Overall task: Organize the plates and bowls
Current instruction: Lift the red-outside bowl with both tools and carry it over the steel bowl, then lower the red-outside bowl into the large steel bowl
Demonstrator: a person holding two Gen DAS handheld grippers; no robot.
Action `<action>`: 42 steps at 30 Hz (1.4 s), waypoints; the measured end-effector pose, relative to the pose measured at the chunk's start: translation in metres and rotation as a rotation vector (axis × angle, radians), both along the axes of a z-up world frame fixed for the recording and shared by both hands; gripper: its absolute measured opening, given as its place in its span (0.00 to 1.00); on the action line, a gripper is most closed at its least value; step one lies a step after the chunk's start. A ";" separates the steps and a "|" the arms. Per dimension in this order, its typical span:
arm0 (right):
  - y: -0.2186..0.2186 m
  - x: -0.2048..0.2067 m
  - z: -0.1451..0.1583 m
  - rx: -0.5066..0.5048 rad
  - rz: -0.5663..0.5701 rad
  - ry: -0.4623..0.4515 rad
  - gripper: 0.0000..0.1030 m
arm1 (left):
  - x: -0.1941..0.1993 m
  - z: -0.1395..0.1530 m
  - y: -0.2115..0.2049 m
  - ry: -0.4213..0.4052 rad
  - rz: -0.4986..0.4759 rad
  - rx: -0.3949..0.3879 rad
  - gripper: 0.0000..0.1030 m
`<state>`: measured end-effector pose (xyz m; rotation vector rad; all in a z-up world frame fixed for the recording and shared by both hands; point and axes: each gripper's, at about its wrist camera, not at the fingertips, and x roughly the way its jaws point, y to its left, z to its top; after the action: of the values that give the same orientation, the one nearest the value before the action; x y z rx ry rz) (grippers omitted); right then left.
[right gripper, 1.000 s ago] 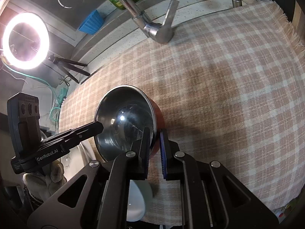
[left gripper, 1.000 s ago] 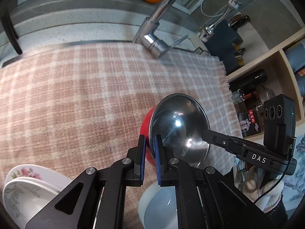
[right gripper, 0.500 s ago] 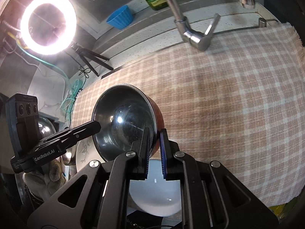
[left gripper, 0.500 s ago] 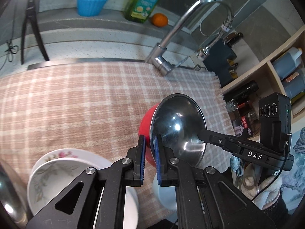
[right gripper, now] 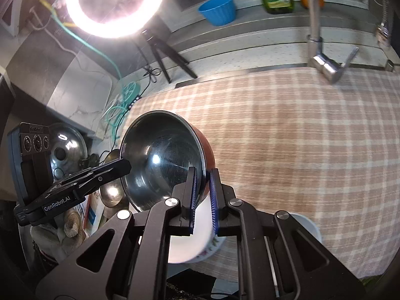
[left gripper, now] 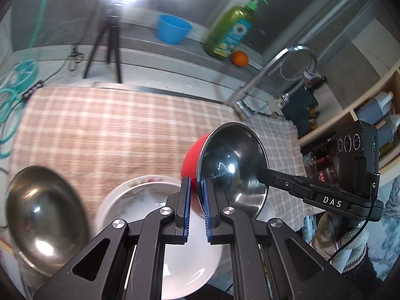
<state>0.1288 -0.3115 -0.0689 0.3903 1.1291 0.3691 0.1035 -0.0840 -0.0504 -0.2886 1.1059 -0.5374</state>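
Both tongs grip the same bowl (left gripper: pixel 232 165), one on each side of its rim. It is red outside and shiny steel inside, held up in the air above the checked cloth (left gripper: pixel 105 130) that covers the surface, and tipped so that its open side faces the cameras.

In the left wrist view the left tongs (left gripper: pixel 196 200) are nearly closed, with the near left part of the bowl's rim pinched between the blue pads. The right tongs reach in from the right, and one finger (left gripper: pixel 277 177) lies against the inside of the bowl.

In the right wrist view the right tongs (right gripper: pixel 203 192) are also nearly closed on the bowl (right gripper: pixel 162 160), clamping its near right rim. The left tongs come in from the left and touch the rim at its left edge.

Below the bowl, at the near edge of the cloth, sits a white dish with a flower pattern (left gripper: pixel 155 225). Left of it, near the left edge of the cloth, is an empty steel bowl (left gripper: pixel 42 222). Another white dish (right gripper: pixel 310 227) shows behind the right tongs, just right of the flowered one (right gripper: pixel 192 245).

On the far ledge stand a blue cup (left gripper: pixel 172 28), a green soap bottle (left gripper: pixel 230 32) and an orange (left gripper: pixel 240 58). The tap (left gripper: pixel 262 80) rises at the far right of the cloth, and a ring light (right gripper: pixel 112 2) glares at the far left.
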 end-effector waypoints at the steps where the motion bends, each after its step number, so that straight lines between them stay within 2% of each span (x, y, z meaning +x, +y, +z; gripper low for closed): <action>1: 0.007 0.001 0.000 0.000 0.013 0.000 0.10 | -0.001 0.000 0.007 0.000 0.015 -0.001 0.08; 23: 0.169 0.030 -0.012 0.010 0.281 0.019 0.10 | -0.030 -0.012 0.153 0.037 0.309 0.010 0.07; 34: 0.219 0.037 -0.036 -0.058 0.375 0.056 0.10 | -0.035 -0.037 0.179 0.095 0.361 0.060 0.07; 42: 0.232 0.039 -0.053 -0.097 0.398 0.084 0.10 | -0.034 -0.051 0.184 0.125 0.364 0.091 0.07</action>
<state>0.1680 -0.0794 -0.1223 0.0932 1.3026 0.6486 0.0699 0.0998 -0.1015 -0.4373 1.1617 -0.1461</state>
